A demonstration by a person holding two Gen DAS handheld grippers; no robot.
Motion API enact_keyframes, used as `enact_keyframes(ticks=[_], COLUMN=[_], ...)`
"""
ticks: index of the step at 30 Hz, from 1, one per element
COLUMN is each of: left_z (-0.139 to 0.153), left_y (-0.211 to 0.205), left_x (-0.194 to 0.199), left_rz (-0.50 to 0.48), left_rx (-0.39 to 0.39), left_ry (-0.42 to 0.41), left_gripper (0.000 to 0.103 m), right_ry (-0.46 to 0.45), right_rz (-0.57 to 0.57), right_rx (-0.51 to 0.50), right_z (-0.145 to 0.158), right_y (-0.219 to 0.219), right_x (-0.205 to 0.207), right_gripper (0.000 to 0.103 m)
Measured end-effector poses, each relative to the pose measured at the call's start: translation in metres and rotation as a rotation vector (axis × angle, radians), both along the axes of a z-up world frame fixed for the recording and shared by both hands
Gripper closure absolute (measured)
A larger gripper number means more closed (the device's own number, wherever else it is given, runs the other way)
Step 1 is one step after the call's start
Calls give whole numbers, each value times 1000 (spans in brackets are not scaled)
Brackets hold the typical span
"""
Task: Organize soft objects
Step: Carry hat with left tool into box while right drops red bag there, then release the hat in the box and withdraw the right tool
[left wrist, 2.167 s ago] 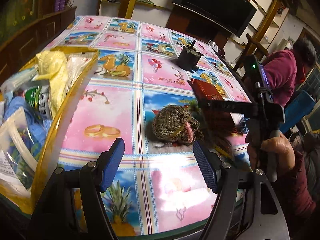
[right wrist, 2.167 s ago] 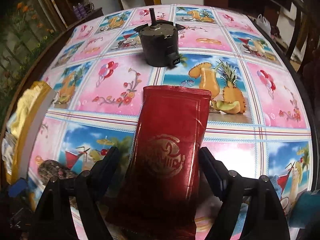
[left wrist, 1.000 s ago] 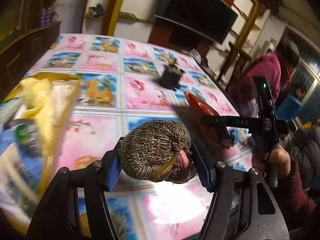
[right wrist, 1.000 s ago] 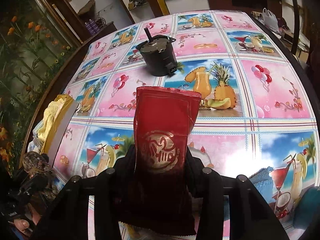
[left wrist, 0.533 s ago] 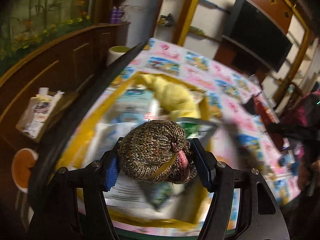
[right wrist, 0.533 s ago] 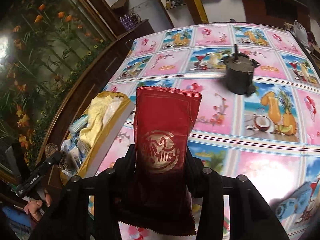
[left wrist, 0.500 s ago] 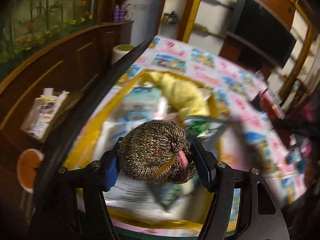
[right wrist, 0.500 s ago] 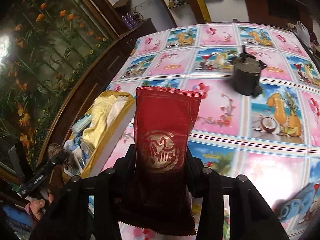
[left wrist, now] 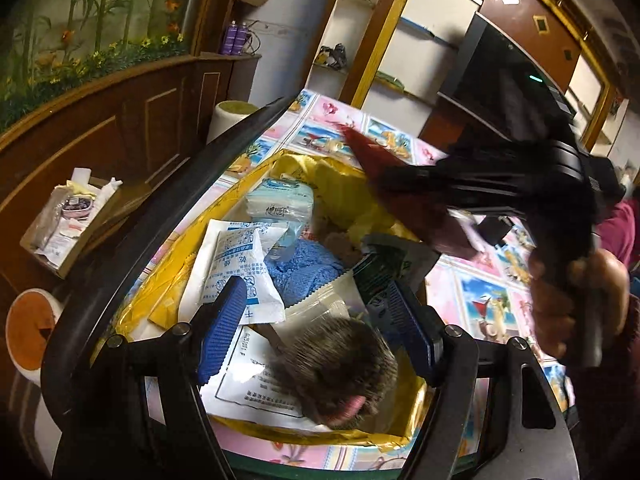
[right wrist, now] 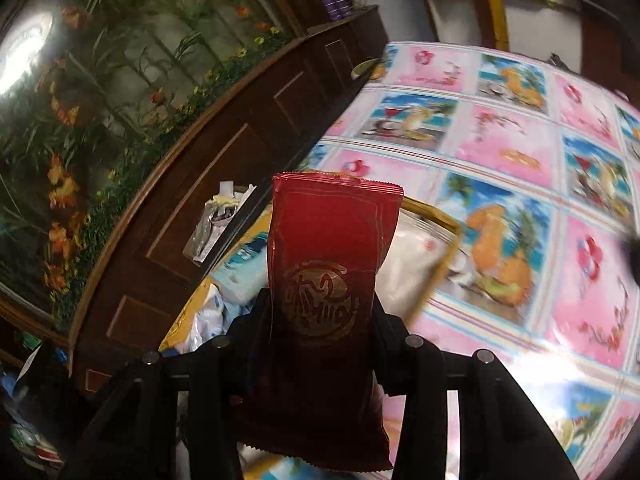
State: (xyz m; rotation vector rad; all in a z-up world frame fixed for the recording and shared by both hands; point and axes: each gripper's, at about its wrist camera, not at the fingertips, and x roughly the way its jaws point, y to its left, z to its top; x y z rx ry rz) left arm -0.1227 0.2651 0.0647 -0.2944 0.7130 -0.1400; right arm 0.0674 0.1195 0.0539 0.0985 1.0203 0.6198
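Note:
My left gripper is open over the yellow box. The brown knitted hat lies blurred just below the blue pads, on white packets at the box's near end. My right gripper is shut on a red foil pouch and holds it above the same yellow box. In the left wrist view the red pouch hangs over the box's far right side, with the right gripper and hand behind it.
The box holds white sachets, a tissue pack, a blue cloth and yellow fabric. The patterned tablecloth lies to the right. A wooden cabinet and a cardboard tray stand left of the table's edge.
My left gripper has opened and let the knitted hat drop into the yellow box. My right gripper has carried the red pouch left, over the box.

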Motion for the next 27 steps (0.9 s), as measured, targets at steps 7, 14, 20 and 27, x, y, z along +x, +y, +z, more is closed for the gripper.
enact_keyframes(ticks=[7,14,20,27], left_z=[-4,0,13,19], left_y=[3,-1,-13,-24], left_x=[4,-3,-18,-26], left_rz=[-12,55,148,263], left_rx=[-35,16,137,235], left_ry=[23,-9,-71,-62], left_gripper=[29,29,29,29], right_ry=[-5,-104,-202,-233], right_rz=[31,55,12,-121], right_rx=[-155,-152,-16,92], right_z=[-29,-28,4,11], right_y=[70,76,34,-38], right_x=[30,13,-22,-74], right_gripper=[59,42,32,25])
